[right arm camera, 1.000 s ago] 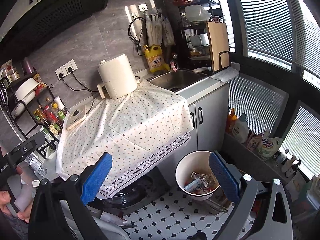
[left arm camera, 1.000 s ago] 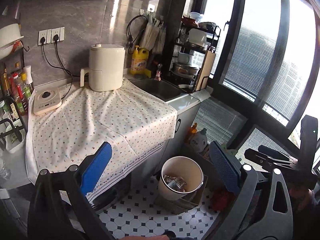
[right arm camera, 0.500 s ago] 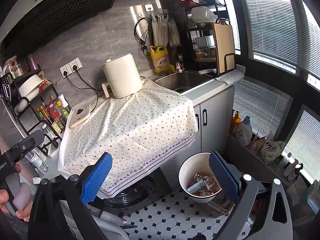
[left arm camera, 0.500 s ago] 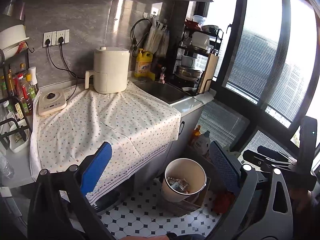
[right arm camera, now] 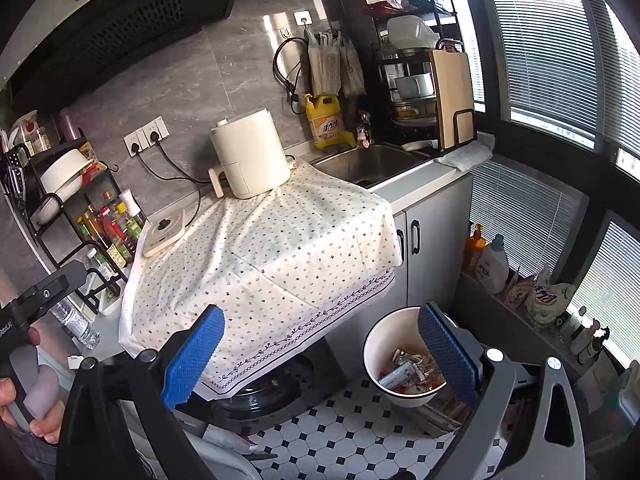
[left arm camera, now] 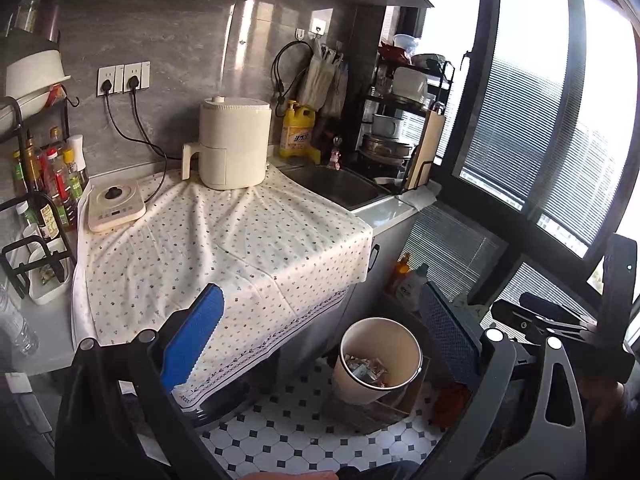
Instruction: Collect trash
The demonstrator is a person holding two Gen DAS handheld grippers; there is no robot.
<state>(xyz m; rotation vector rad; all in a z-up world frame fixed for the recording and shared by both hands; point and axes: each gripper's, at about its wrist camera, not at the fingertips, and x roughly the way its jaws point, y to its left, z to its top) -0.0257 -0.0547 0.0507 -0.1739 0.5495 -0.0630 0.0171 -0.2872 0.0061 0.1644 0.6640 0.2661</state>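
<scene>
Left gripper [left arm camera: 320, 332] is hanging wide open, nothing between the blue pads [left arm camera: 192, 336]. Right gripper [right arm camera: 320, 344] is doing the same, empty. Both are hovering above the floor [right arm camera: 352, 440] off the counter's front edge. Bin [right arm camera: 384, 344] is sitting on the floor at the cabinet's [right arm camera: 432, 240] foot, trash [right arm camera: 412, 372] lying inside. Cloth [right arm camera: 272, 256] is draping over the counter's front edge; fryer [right arm camera: 250, 160] is standing at its back edge.

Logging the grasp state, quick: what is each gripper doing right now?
Left gripper: open, holding nothing.
Right gripper: open, holding nothing.
</scene>
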